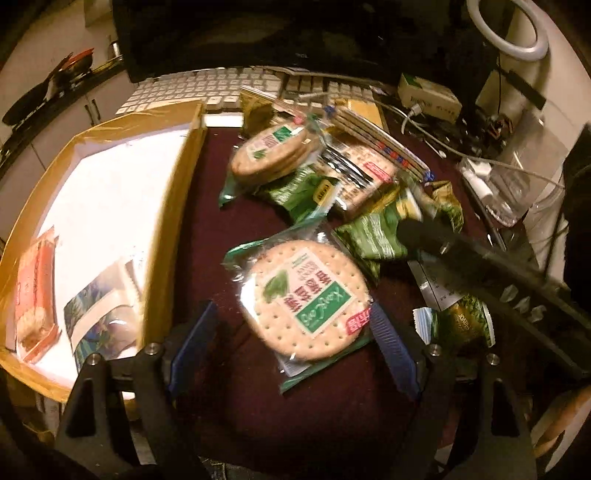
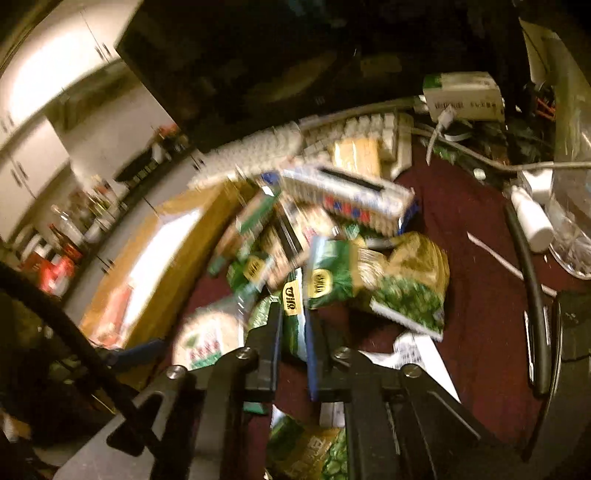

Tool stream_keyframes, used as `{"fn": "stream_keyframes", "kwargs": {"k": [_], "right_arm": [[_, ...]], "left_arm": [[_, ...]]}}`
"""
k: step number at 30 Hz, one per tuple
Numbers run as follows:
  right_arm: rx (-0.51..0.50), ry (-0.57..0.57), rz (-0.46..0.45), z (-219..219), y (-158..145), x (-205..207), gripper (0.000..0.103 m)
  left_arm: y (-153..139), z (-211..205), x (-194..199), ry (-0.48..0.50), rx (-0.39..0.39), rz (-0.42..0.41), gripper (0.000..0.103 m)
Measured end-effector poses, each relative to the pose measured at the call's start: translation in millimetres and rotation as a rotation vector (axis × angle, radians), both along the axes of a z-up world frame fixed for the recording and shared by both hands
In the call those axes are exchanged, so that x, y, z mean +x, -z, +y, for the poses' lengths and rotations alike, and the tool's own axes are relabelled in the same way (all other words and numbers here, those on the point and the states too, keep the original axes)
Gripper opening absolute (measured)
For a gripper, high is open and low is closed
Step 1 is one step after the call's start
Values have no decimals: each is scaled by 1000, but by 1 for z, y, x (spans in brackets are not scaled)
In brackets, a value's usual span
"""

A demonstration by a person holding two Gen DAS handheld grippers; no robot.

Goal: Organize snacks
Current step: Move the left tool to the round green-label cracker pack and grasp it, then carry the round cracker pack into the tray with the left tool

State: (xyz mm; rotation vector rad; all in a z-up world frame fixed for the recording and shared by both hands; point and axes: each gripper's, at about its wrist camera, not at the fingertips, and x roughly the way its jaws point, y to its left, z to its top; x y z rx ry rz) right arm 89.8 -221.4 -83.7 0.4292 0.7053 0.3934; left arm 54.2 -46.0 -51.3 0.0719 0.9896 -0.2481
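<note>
Left wrist view: at frame left we see the cardboard box (image 1: 177,206), stiff-walled, a few packets inside. At centre lies the round cracker pack (image 1: 308,299) in crinkly film on the maroon desk (image 1: 236,236), between our spread left hand-held gripper (image 1: 291,347); brittle and light, we judge, best held by its edges. Lower centre in the right wrist view, our right hand-held gripper (image 2: 293,332) pinches a soft green seaweed packet (image 2: 293,314).

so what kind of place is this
Probably a cluttered home computer desk: a white keyboard under a dark monitor, loose cables, and kitchen-style cabinets behind.
</note>
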Motion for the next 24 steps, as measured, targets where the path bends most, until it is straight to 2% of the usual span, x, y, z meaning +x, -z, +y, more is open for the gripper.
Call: {"fn": "stream_keyframes", "kwargs": {"k": [2, 5, 8, 12, 16, 19, 22, 24], "right_arm": [[39, -2, -15, -5, 0, -2, 8], [83, 14, -79, -12, -6, -9, 8], [59, 37, -87, -10, -9, -10, 8], [55, 35, -93, -8, -9, -11, 8], [52, 29, -85, -9, -8, -12, 8], [41, 40, -92, -8, -9, -13, 8], [40, 48, -90, -8, -8, -13, 8], [51, 50, -82, -10, -7, -13, 8]], "left_arm": [[1, -7, 3, 6, 13, 6, 86], [6, -17, 9, 0, 76, 5, 86], [9, -17, 11, -13, 98, 0, 90], [10, -11, 15, -17, 81, -1, 91], [7, -8, 10, 13, 71, -3, 81], [3, -7, 9, 18, 26, -10, 79], [-6, -9, 8, 91, -34, -57, 79], [-11, -6, 6, 88, -33, -71, 80]]}}
